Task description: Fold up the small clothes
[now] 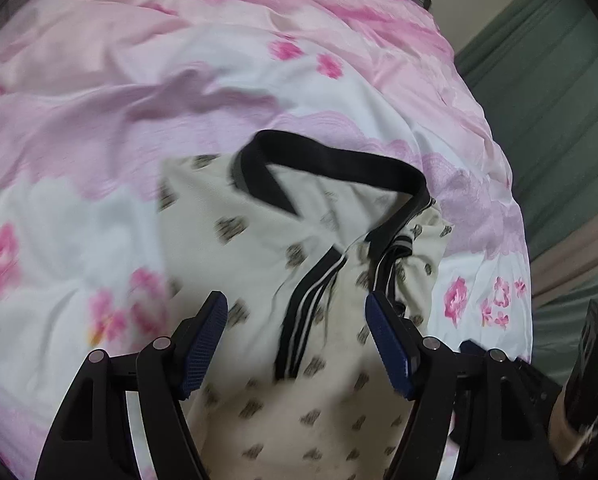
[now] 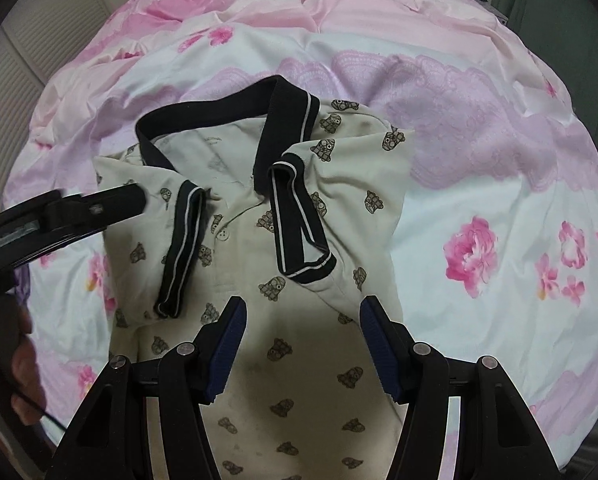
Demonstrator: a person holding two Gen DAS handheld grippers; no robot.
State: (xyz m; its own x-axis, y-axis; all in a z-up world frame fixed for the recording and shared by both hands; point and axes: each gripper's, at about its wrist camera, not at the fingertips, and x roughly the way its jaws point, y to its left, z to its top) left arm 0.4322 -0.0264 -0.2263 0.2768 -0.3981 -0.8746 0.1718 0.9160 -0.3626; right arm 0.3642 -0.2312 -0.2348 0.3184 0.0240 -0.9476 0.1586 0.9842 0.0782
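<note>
Below both pairs of spread, empty fingers [image 2: 235, 320] lies the polo shirt [image 2: 299, 360].

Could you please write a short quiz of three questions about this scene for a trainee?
1. True or false: both sleeves of the shirt are folded inward over its front.
2. Which colour is the collar? A) pink B) black C) green
3. What does the shirt lie on?

Key:
1. True. The left sleeve and the right sleeve both lie across the front.
2. B.
3. A bedcover with pink flowers. The left gripper and the right gripper hang above the shirt, open and holding nothing.
</note>
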